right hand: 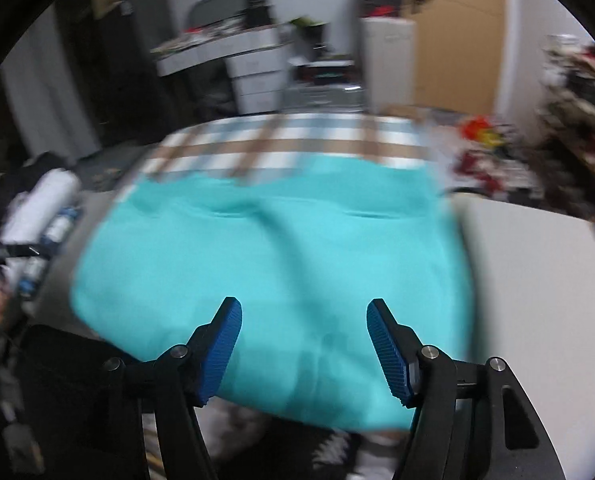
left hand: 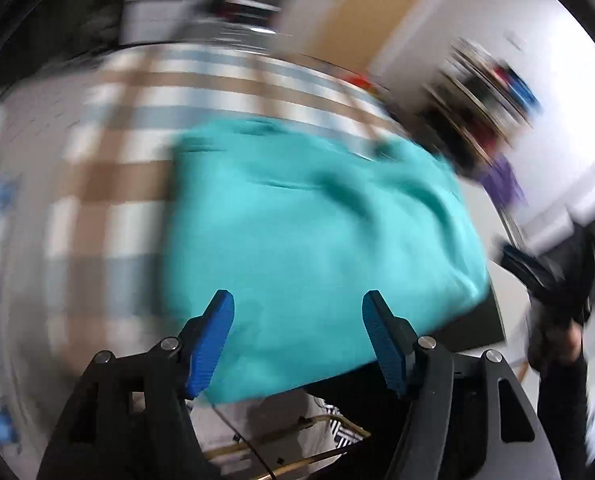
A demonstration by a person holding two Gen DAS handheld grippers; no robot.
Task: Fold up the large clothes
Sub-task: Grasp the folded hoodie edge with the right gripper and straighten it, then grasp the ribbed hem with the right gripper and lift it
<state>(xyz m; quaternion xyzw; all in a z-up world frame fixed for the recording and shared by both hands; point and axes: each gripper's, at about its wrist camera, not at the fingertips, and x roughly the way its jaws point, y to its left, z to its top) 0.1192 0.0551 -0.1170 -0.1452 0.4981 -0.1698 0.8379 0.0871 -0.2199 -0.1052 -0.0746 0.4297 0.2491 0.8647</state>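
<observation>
Both grippers, left gripper (left hand: 297, 336) and right gripper (right hand: 303, 340): jaws apart, empty | teal garment (right hand: 273, 256) lies flat beyond the jaws | risk: near edge overhangs, could slide off table (right hand: 537, 264).

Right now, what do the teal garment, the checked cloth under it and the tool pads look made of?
Teal garment: soft matte fabric, perhaps knit or fleece; it lies in shallow folds, weave lost to blur. Checked cloth: flat woven-looking fabric in brown, blue and white, matte. Pads: blue ribbed plastic or rubber, on black, probably plastic, arms.
</observation>
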